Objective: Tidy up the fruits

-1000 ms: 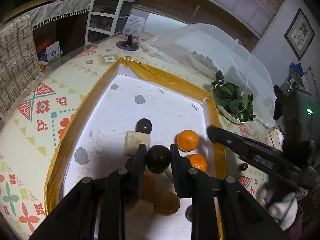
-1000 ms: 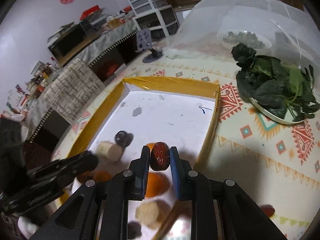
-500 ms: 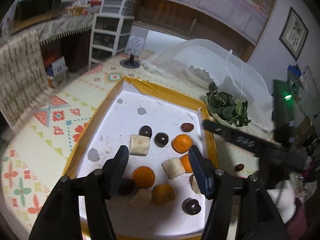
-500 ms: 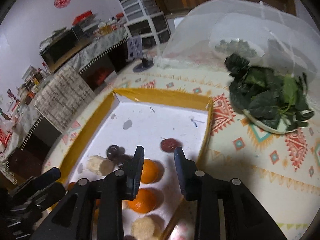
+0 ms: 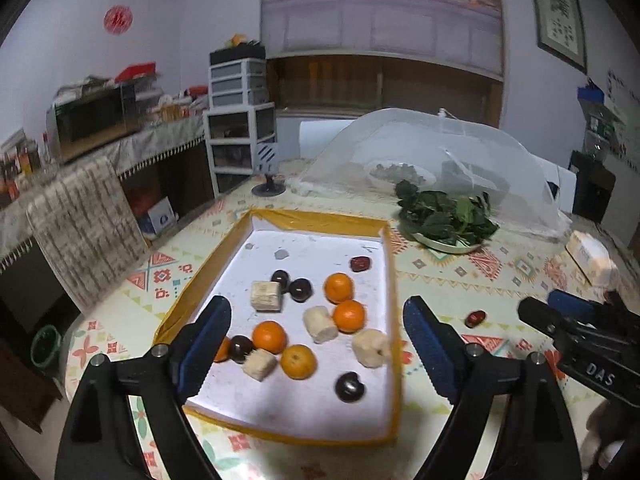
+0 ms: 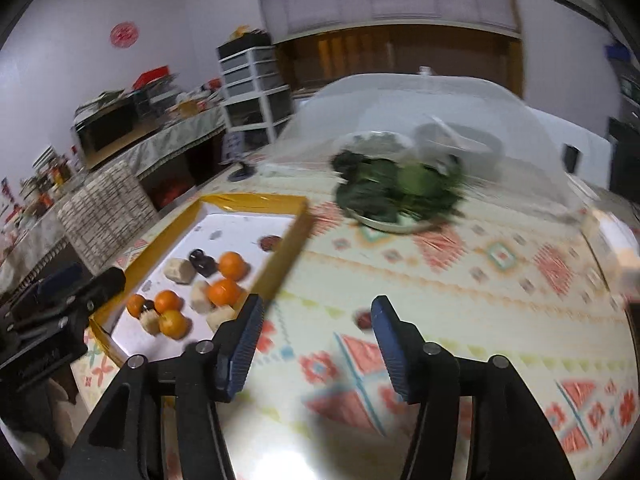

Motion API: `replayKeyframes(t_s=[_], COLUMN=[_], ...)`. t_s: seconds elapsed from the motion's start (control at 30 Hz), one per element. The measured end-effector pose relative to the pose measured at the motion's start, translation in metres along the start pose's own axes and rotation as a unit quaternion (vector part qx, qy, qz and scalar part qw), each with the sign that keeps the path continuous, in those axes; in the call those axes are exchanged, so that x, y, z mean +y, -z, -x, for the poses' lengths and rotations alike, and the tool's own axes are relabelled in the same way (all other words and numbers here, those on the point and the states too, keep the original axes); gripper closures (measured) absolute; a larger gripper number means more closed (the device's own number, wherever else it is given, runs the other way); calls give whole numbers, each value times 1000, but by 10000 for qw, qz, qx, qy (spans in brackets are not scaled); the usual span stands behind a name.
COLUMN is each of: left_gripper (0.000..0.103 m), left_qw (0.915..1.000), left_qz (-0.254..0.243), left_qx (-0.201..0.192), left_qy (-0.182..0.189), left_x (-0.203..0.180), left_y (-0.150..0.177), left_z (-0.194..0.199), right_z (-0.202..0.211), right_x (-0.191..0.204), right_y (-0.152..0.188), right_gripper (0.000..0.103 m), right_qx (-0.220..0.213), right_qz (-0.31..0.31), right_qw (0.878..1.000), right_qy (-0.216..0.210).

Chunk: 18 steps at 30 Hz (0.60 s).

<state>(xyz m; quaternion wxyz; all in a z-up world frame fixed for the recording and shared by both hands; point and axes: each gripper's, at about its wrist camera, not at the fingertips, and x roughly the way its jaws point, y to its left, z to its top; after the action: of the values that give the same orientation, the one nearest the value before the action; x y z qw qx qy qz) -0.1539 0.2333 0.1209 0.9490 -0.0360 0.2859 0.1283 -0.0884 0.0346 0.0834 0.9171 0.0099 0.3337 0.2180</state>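
A white tray with a yellow rim (image 5: 394, 320) lies on the patterned tablecloth. It holds several oranges (image 5: 338, 287), dark plums (image 5: 300, 289), pale banana pieces (image 5: 265, 296) and a red date (image 5: 359, 263). A second red date (image 5: 475, 317) lies on the cloth right of the tray and also shows in the right wrist view (image 6: 363, 319). My left gripper (image 5: 316, 344) is open and empty, raised above the tray's near end. My right gripper (image 6: 316, 344) is open and empty above the cloth, with the loose date just ahead of its right finger. The tray (image 6: 292, 236) lies to its left.
A plate of green leaves (image 5: 446, 218) stands behind the tray, with a white mesh food cover (image 5: 440, 152) behind it. A white packet (image 5: 590, 256) lies at the table's right edge. A chair with a woven cover (image 5: 86, 220) stands at the left.
Both grippers have opened, releasing a dark plum and a red date into the tray, then pulled back and up. The right gripper has swung right over the cloth.
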Motion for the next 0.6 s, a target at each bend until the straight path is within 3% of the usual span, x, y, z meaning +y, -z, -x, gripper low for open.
replayKeyframes(t_s=[0.23,0.4,0.6], left_gripper=[12,12,12], left_qw=[9996,9989,9982], left_qz=[-263,-433,-539], left_qx=[-37,-36,12], left_qy=[127,202,276], left_x=[-37,-55,-66], left_y=[10,15,18], left_z=[16,23,24], right_z=[30,41,37], right_x=[-16,-20,-25], right_y=[28,35,41], right_gripper=[42,35,35], right_qx=[-167,-281,-177], right_qz=[64,64,-20], right_qw=[9992,9991,9996], right_qy=[352,310,238])
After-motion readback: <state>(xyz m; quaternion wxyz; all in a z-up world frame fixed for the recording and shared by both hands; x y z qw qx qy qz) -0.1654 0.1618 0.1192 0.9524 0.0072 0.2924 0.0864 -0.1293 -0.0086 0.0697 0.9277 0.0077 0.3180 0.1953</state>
